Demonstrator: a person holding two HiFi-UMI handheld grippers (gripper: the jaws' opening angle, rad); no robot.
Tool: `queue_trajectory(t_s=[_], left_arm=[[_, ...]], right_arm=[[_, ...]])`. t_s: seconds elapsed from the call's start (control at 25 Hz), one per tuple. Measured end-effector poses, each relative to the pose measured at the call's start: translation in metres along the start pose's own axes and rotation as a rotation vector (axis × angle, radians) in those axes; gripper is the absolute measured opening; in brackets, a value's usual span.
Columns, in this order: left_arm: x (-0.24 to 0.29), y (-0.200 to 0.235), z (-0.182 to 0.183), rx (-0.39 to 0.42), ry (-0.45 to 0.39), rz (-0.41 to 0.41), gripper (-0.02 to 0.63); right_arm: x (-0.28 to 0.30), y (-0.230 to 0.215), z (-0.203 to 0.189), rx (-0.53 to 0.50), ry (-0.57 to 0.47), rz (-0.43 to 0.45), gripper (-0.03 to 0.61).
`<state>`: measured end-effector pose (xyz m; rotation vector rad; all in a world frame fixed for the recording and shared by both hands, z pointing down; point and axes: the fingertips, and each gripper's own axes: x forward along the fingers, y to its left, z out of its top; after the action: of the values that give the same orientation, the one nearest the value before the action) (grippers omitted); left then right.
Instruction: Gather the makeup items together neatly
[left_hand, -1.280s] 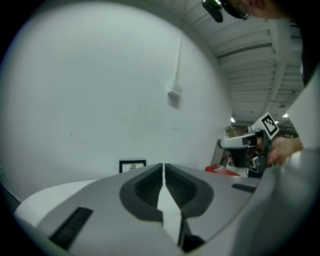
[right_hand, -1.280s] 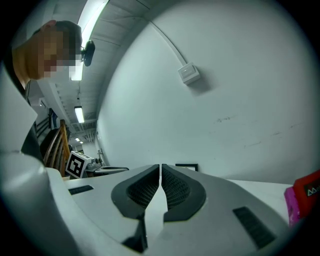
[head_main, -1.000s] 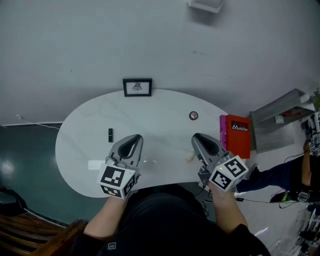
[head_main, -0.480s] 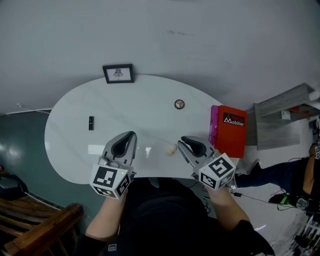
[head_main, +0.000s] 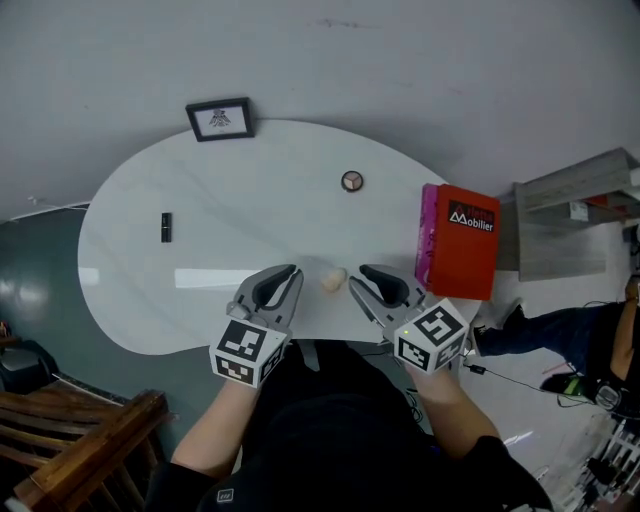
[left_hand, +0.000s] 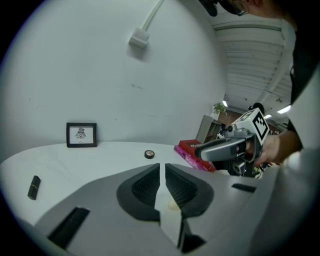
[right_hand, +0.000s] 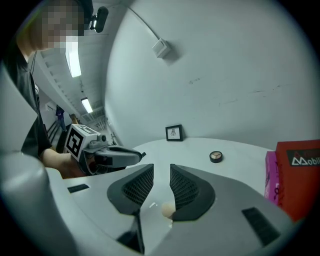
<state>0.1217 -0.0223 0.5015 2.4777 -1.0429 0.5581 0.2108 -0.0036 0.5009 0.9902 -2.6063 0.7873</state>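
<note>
Since the sponge (head_main: 332, 279) seems soft and light, the right gripper (right_hand: 161, 172), its empty jaws having just been opening, should pinch its middle gently; the left gripper (left_hand: 162, 167) is closed.

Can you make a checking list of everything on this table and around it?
Surface: white table, mostly bare.
Job's things: black tube far left; round compact at back; beige puff near front edge.
Clutter: framed picture; red book at right edge.
Grippers: left hand-held gripper shut, empty; right hand-held gripper jaws just been opening, gripping nothing; puff lies between the two.
Cables: white wire on wall; black wire on floor.
Surroundings: grey wall; wooden furniture; grey shelf.
</note>
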Motion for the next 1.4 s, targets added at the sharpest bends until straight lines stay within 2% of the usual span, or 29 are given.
queue_trajectory(t_s=[0.16, 0.28, 0.48, 0.6, 0.8, 1.0, 1.4], left_arm=[[0.019, -0.013, -0.021, 0.019, 0.056, -0.041, 0.034], [0.038, -0.021, -0.042, 0.044, 0.129, -0.079, 0.101], [0.066, -0.033, -0.067, 0.082, 0.222, -0.125, 0.111], [0.082, -0.042, -0.078, 0.108, 0.284, -0.153, 0.138], [0.102, -0.047, -0.095, 0.164, 0.381, -0.160, 0.167], [0.107, -0.047, -0.106, 0.187, 0.435, -0.156, 0.164], [0.096, -0.058, -0.123, 0.225, 0.476, -0.180, 0.160]], right_arm=[[-0.013, -0.002, -0.005, 0.005, -0.024, -0.026, 0.087], [-0.026, -0.002, 0.002, -0.009, -0.081, -0.049, 0.086], [-0.052, -0.002, 0.010, -0.014, -0.139, -0.086, 0.086], [-0.068, -0.010, 0.009, -0.001, -0.156, -0.117, 0.086], [-0.087, -0.020, 0.009, 0.015, -0.176, -0.155, 0.086], [-0.096, -0.024, 0.015, 0.020, -0.194, -0.166, 0.086], [-0.096, -0.022, 0.021, 0.026, -0.208, -0.140, 0.086]])
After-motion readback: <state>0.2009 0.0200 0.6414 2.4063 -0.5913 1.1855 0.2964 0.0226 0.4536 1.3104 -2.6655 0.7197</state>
